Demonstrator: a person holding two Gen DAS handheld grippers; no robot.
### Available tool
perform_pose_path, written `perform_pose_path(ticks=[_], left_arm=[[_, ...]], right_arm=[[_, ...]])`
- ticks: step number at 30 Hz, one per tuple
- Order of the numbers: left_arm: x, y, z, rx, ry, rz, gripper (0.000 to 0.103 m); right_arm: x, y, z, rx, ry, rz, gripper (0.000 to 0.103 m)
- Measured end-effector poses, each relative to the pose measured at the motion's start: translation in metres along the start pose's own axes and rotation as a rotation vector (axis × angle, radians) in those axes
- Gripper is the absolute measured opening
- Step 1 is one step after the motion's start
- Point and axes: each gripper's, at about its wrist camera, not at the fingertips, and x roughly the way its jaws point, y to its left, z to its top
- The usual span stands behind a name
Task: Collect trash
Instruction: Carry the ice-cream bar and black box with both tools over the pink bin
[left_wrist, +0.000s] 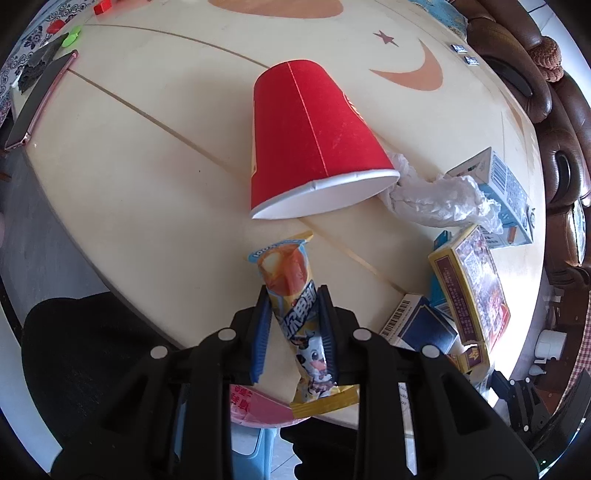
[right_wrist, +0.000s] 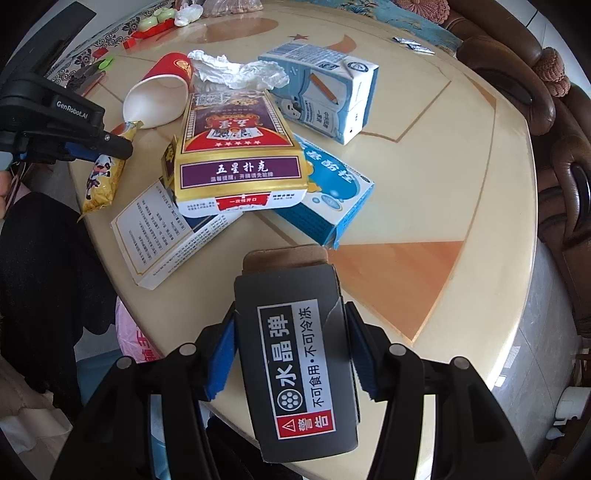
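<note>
My left gripper (left_wrist: 293, 295) is shut on a yellow ice-cream wrapper (left_wrist: 295, 291) with a cartoon cow, near the table's front edge; it also shows in the right wrist view (right_wrist: 101, 177). A red paper cup (left_wrist: 310, 140) lies on its side just beyond it, with crumpled clear plastic (left_wrist: 439, 195) to its right. My right gripper (right_wrist: 291, 321) is shut on a dark grey box (right_wrist: 295, 354) with a white label. Ahead of it lie a gold playing-card box (right_wrist: 236, 147), a blue-and-white carton (right_wrist: 321, 88), a flat blue box (right_wrist: 332, 195) and a white-and-navy box (right_wrist: 162, 232).
The round cream table (right_wrist: 424, 166) carries a phone (left_wrist: 40, 99) and small red and green items (left_wrist: 70, 31) at the far left. A brown leather sofa (right_wrist: 554, 110) stands to the right. A pink bag (right_wrist: 133, 332) hangs below the table's near edge.
</note>
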Motion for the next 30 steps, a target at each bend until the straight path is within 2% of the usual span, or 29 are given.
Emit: perform_pose_path(ticks=[3,8,16,30], left_arm=[[-0.002,0.001,-0.004,0.027,-0.021,-0.003,0.025],[-0.018,0.002,-0.035,0.075,-0.046,-0.016,0.025],[-0.048,0.002,-0.046,0.143,-0.114,-0.055,0.025],[-0.107,0.027,-0.083,0.283,-0.23,-0.087,0.025]], right_arm=[[-0.008,-0.002,-0.002,0.021,-0.016,-0.014,0.053],[-0.026,-0.002,-0.005,0.055,-0.036,-0.042,0.053],[-0.066,0.007,-0.004,0.095,-0.092,-0.085,0.053],[-0.138,0.08,-0.011,0.074,-0.206,-0.093,0.053]])
